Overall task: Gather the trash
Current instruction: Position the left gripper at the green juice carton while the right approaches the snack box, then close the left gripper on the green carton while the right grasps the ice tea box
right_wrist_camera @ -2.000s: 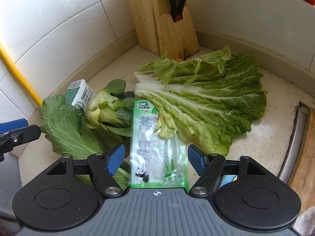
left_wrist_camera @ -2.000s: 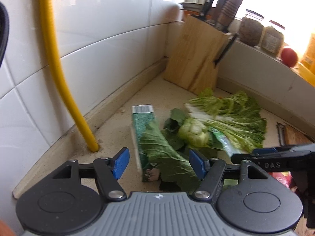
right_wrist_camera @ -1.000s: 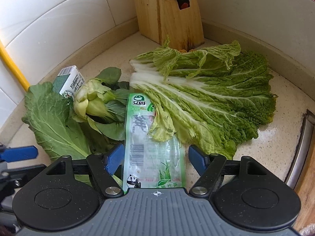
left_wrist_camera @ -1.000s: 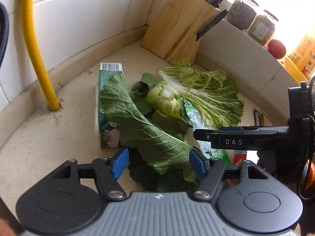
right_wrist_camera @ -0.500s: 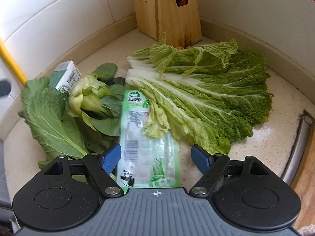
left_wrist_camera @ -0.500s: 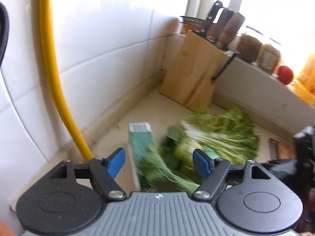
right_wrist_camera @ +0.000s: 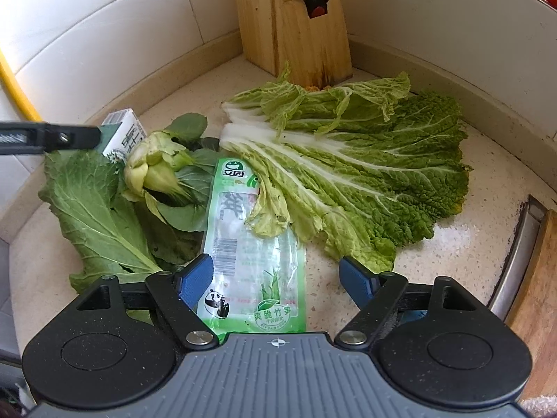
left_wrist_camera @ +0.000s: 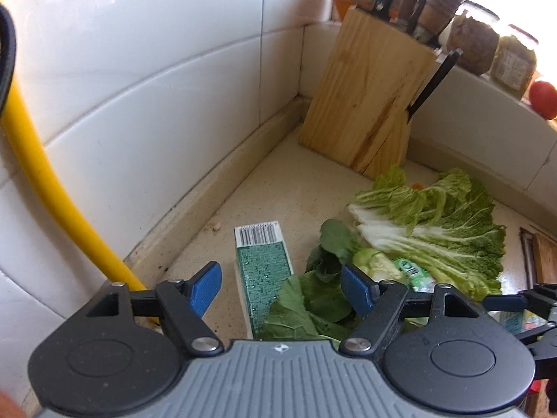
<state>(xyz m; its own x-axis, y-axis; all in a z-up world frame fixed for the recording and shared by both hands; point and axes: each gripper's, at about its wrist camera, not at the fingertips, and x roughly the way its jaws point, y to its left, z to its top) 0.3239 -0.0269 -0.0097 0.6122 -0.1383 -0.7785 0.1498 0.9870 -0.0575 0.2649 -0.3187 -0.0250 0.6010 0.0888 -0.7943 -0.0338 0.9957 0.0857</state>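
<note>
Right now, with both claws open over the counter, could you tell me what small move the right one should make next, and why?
I would probably ease the right claw forward and down onto the green plastic packet. Its jaws stand open with the packet's near end lying flat between them, nothing gripped yet. One napa cabbage leaf overlaps the packet's far half, so grip the near end.
</note>
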